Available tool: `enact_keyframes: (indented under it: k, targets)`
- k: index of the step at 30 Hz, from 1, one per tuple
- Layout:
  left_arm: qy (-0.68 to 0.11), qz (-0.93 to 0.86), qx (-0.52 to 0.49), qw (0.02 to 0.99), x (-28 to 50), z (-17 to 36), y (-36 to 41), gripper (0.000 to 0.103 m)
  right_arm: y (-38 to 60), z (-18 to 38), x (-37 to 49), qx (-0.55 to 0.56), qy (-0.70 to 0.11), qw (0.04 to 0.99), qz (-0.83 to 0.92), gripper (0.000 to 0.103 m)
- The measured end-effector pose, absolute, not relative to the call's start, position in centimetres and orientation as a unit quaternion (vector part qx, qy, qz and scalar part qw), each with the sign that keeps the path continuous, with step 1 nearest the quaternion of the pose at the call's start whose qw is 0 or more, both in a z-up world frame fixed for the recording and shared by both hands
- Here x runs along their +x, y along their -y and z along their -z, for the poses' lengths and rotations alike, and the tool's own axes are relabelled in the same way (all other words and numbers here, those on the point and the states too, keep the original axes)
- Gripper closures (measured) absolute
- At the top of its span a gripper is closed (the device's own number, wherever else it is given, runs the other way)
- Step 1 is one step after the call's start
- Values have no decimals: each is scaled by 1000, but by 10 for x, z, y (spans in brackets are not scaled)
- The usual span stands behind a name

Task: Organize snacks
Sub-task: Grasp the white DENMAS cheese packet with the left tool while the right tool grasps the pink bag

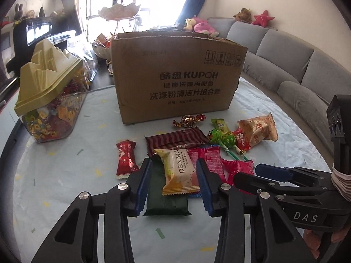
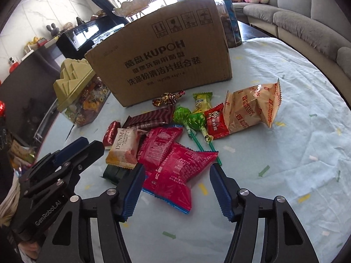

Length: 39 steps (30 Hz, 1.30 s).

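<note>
We see a brown cardboard box (image 1: 175,76) with black print, a maroon striped bar (image 1: 175,141), two green speckled lollipops (image 2: 188,118), pink-red packets (image 2: 177,175), a dark green packet (image 1: 166,199) and an olive-lidded candy jar (image 1: 48,74).

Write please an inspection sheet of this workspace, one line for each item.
Surface: round table under a pale cloth, wrinkled.
Job's things: loose snacks; DENMA packet lies between the left claw fingers, pink packet between the right claw fingers; cardboard box behind the pile.
Clutter: lidded candy jar.
Grippers: both open, holding nothing.
Cables: nothing seen.
Surroundings: grey sofa with plush toys.
</note>
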<state>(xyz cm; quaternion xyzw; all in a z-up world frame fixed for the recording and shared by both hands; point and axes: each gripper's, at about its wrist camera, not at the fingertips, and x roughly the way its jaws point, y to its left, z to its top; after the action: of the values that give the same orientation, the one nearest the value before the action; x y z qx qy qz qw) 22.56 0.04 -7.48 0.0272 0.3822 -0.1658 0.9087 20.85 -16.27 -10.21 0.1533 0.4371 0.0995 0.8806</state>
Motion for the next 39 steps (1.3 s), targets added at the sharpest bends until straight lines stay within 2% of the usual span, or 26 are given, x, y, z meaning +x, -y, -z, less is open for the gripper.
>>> enact_keyframes:
  k: [9, 21, 25, 27, 39]
  targets:
    - [-420, 170, 29, 891, 247, 95, 14, 65, 167, 113, 225, 167, -455, 867, -114, 50]
    - [-442, 154, 11, 883, 261, 105, 16, 69, 165, 115, 237, 161, -463, 863, -118, 51]
    - [-443, 156, 7, 883, 256, 103, 17, 70, 165, 114, 236, 149, -461, 867, -115, 59]
    - [-442, 154, 4, 884, 252, 101, 15, 70, 165, 113, 235, 145, -457, 870, -114, 66]
    - [-402, 140, -6, 905, 230, 63, 5, 70, 168, 80, 219, 124, -417, 892, -120, 67]
